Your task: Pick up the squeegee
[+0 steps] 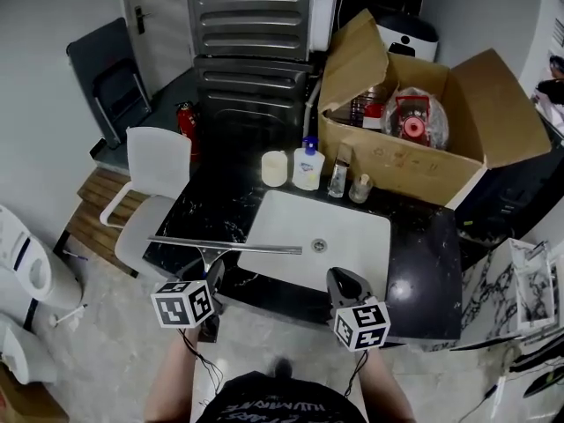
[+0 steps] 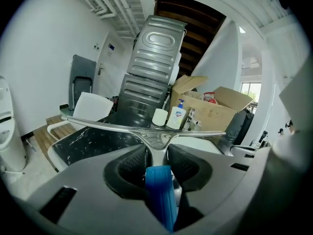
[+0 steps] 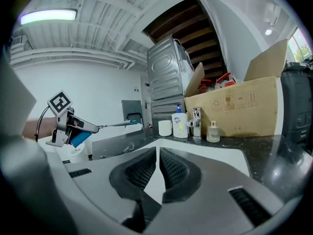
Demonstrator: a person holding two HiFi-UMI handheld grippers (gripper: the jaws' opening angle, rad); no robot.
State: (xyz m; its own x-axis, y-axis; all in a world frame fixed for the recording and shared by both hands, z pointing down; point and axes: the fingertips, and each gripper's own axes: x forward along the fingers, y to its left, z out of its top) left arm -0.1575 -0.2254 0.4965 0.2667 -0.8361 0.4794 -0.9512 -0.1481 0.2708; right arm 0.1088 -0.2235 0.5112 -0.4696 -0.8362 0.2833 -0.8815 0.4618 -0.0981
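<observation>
The squeegee (image 1: 229, 246) has a long metal blade that hangs level over the left edge of the white sink (image 1: 352, 236). My left gripper (image 1: 211, 271) is shut on its blue handle (image 2: 160, 190); the metal neck runs out between the jaws to the blade (image 2: 146, 129). In the right gripper view the left gripper (image 3: 66, 126) shows at the left with the squeegee (image 3: 115, 124) sticking out of it. My right gripper (image 1: 345, 280) hovers at the sink's near edge, jaws together with nothing between them (image 3: 157, 165).
A white cup (image 1: 275, 167), soap bottle (image 1: 307, 164), faucet (image 1: 340, 170) and small bottle (image 1: 359, 188) line the back of the black counter (image 1: 423, 271). An open cardboard box (image 1: 414, 161) stands behind. A white chair (image 1: 154, 174) is at the left.
</observation>
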